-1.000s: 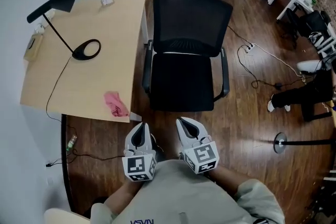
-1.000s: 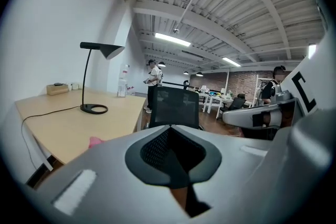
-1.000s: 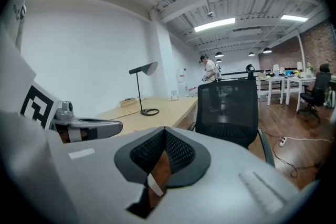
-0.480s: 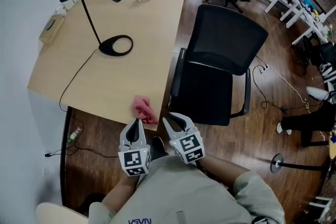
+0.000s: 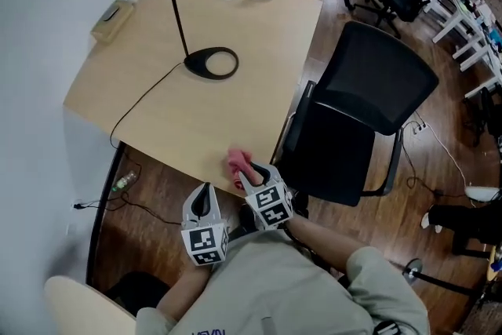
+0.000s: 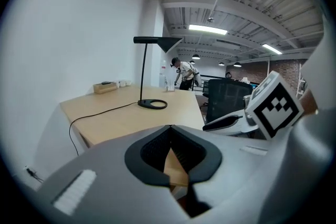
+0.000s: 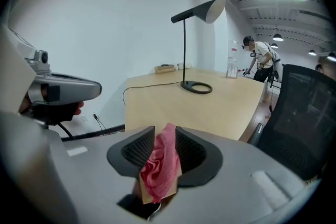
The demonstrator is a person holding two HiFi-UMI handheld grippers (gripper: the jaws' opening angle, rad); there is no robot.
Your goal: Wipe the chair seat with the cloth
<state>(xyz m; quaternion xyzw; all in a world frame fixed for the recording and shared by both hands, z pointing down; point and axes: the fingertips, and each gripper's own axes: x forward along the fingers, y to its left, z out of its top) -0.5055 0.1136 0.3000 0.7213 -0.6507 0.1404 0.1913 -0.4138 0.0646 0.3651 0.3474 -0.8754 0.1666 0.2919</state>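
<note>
While its ridged black jaws have just been opening, the right gripper (image 5: 252,172) tilts downward, wide around a crumpled pink cloth (image 7: 160,165) on the wooden table (image 5: 196,121) edge. The left gripper (image 5: 205,196) beside it is closed and empty.

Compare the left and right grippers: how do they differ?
On the left gripper the jaws are together and empty; on the right gripper they have just been opening, with the pink cloth between them. The right gripper reaches over the desk edge; the left gripper hangs short of it. Both point toward the desk.
</note>
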